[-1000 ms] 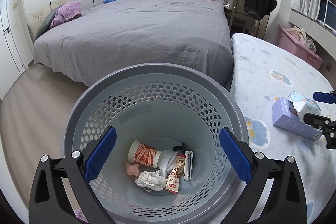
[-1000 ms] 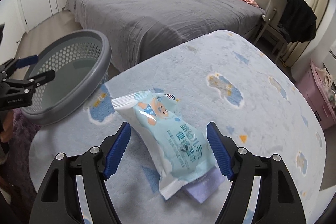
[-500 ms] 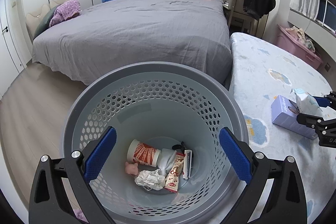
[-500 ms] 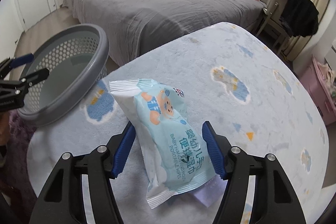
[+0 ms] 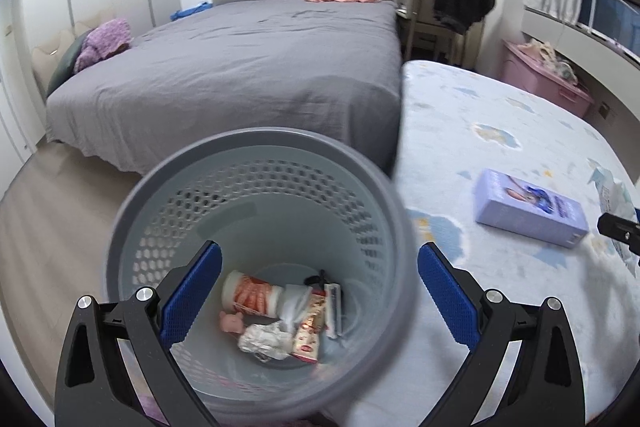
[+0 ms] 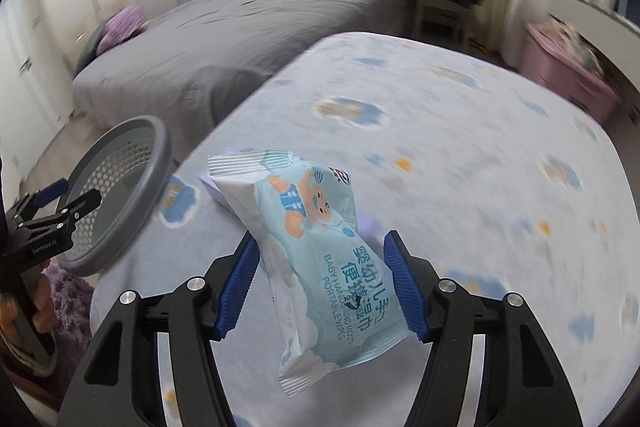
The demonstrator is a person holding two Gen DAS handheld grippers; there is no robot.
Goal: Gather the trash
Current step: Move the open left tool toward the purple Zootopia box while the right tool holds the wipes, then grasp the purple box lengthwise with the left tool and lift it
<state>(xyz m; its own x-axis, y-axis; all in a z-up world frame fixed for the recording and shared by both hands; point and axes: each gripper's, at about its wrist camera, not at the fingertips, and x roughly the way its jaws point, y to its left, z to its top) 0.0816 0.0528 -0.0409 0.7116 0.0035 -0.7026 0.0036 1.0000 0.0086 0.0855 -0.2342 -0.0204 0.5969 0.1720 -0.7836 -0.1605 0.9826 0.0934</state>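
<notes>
1. Left wrist view: In a bedroom with a grey bed [image 5: 248, 67] and a cloud-print mattress [image 5: 500, 131], you are holding your left gripper [image 5: 318, 287] wide apart over the grey perforated basket [image 5: 260, 227], gripping nothing. The basket, now sitting lower and further left in frame than a second ago, already holds a cup, crumpled foil and snack wrappers. A lilac box [image 5: 530, 213] is lying uncovered on the mattress, where the wipes pack was resting on it a second ago; only the pack's edge [image 5: 614, 191] is showing at the frame's right.

2. Right wrist view: Above the same mattress [image 6: 460, 147], your right gripper [image 6: 324, 283] is squeezing the pale blue wipes pack [image 6: 316, 251] between both blue pads, which have narrowed from their wide stance a second ago. The pack is looking raised clear of the box beneath, and the background is blurring. The basket [image 6: 128, 187] is waiting to the left, beside your left gripper [image 6: 60, 203]. The pickup appears made; carrying across to the basket likely comes next.
</notes>
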